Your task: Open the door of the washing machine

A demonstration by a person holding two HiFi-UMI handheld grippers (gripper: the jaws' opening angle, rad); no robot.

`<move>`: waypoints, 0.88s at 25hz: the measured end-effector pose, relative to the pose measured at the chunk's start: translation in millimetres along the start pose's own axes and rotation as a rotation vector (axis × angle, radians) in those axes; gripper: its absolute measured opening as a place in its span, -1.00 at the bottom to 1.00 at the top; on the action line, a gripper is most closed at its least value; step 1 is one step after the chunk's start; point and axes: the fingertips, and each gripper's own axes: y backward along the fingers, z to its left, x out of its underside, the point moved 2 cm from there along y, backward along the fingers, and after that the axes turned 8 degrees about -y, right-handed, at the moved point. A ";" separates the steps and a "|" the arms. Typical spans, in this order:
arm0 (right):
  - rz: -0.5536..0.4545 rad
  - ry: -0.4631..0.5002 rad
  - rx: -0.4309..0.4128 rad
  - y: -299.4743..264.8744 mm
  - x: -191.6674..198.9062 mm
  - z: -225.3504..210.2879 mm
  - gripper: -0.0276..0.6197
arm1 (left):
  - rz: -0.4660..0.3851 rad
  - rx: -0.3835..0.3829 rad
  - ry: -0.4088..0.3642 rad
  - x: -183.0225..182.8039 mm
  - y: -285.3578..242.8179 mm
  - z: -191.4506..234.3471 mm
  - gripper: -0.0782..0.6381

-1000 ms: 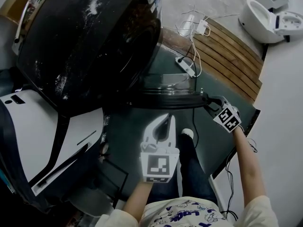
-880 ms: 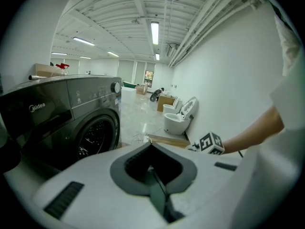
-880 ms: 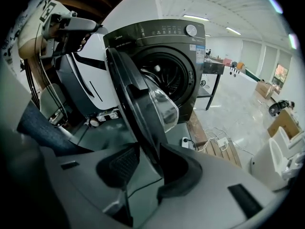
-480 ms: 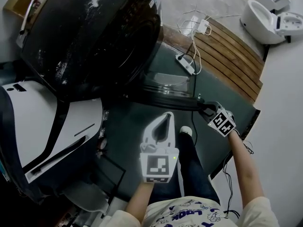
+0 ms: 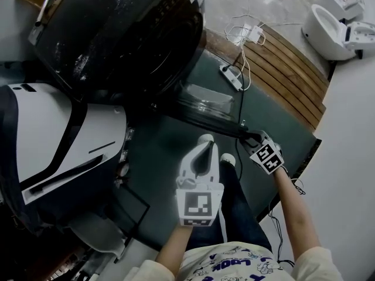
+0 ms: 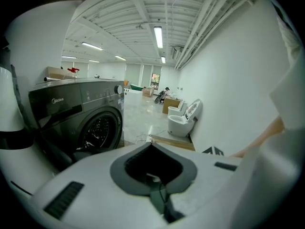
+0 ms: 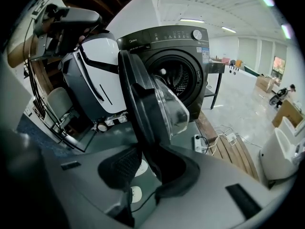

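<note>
Midea front-load washing machine is sitting at upper left with its drum mouth showing, so we are judging the opening step as nearly finished. Its round door, glass bowl included, is standing well out from the drum, with its free edge pointing toward us. For the next move, we are guessing it needs swinging a bit wider, then a clean let-go so it doesn't bounce back. The right gripper is clamping the door's free rim between its jaws. The left gripper is hanging mid-air above our legs, jaws pressed together and gripping nothing.
</note>
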 end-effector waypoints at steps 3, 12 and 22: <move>-0.011 -0.004 -0.011 1.4 6.4 11.1 -0.57 | -0.006 -0.019 0.009 2.3 9.7 -9.4 -0.78; -0.016 -0.015 -0.044 0.1 21.1 45.8 -0.59 | -0.020 -0.071 0.011 15.8 33.7 -18.7 -0.78; -0.025 -0.057 -0.066 -3.5 33.0 80.8 -0.59 | -0.018 -0.103 0.006 30.0 58.2 -9.3 -0.77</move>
